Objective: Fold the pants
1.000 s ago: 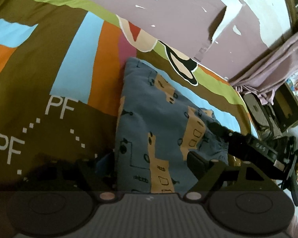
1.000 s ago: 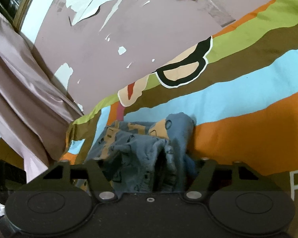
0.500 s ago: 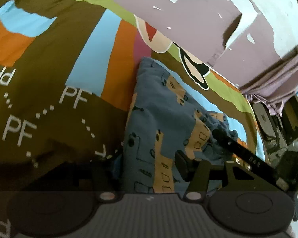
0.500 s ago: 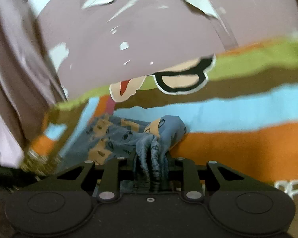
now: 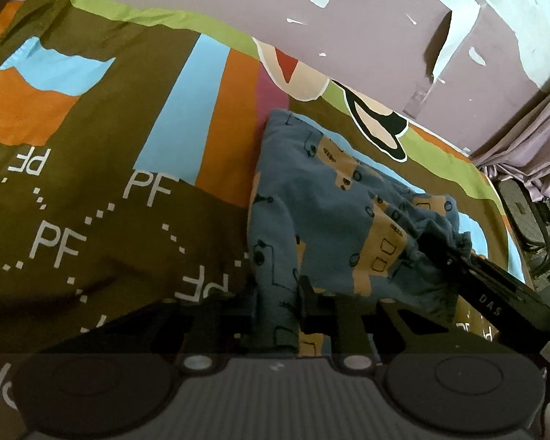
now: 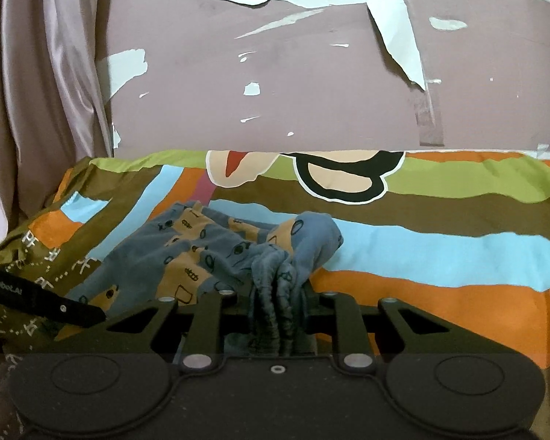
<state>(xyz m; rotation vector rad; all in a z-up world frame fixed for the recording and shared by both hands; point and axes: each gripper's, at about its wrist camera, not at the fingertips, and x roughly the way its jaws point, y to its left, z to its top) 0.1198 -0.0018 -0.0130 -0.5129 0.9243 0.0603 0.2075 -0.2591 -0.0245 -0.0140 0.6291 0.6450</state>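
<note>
A: What's moved vs 1 s ago?

B: Both grippers have gone from apart to clamped. Left gripper had its fingers wide w/ only the near edge of the pants between them; now they're pinched together on that edge. Right gripper was spread around the bunched cloth, now squeezed tight on it. Right cam has also swung, so the wall sits square ahead instead of tilted.

A: Where are the pants now?

B: On the striped bedsheet, blue w/ orange patches and small black drawings. In the left view they lie mostly flat, running from the gripper away toward the wall, far corner near the pink stripe. The right-hand end is rumpled and bunched where the right gripper bites it, coming in from the right edge.

A: And in the right view?

B: Pants spread to the left of the fingers, gathered folds of cloth standing between the pads. One rounded lump of fabric sits just beyond the grip on the light-blue stripe. Left gripper pokes in at far left, at the pants' edge.

A: Anything else around?

B: Peeling mauve wall behind the bed, curtain hanging at left.
</note>
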